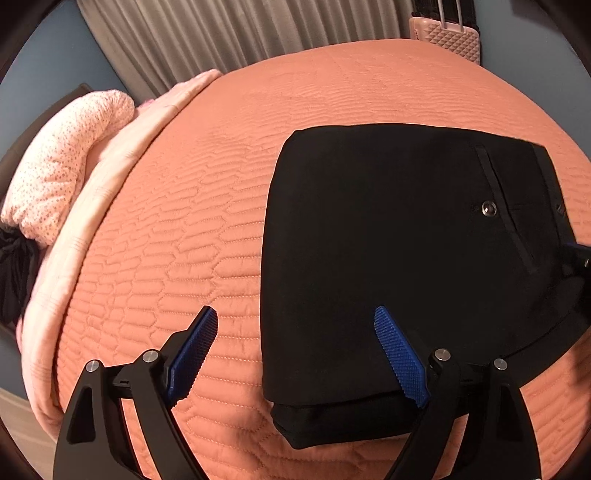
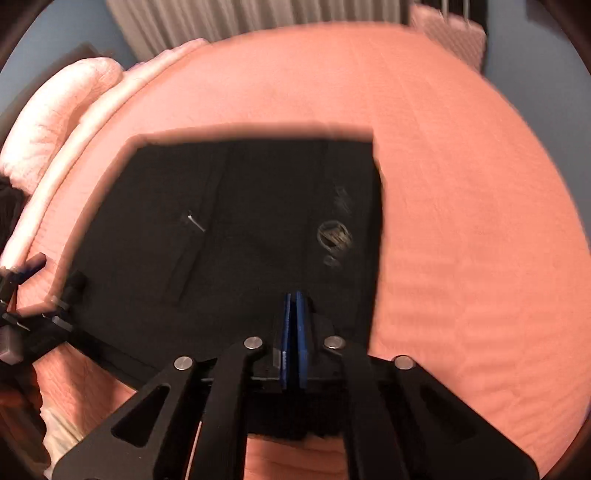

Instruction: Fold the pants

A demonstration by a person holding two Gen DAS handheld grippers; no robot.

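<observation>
Black folded pants [image 1: 388,221] lie flat on the orange quilted bedspread [image 1: 166,221], back pocket and a metal button facing up. My left gripper [image 1: 295,312] hangs open and wide over the pants' left edge, one blue pad over the bedspread and the other over the black cloth. In the right wrist view, which is blurred, the pants [image 2: 240,221] fill the middle. My right gripper [image 2: 293,299] is shut, blue pads pressed together above the near part of the pants, and I see no cloth between them. Part of the right gripper [image 1: 576,254] shows at the pants' right side.
A pale pink pillow [image 1: 62,166] and a folded pink blanket [image 1: 110,173] lie along the bed's left side. A dark cloth [image 1: 14,266] sits at the far left. Grey curtains [image 1: 221,29] and a pink suitcase [image 1: 447,37] stand behind the bed.
</observation>
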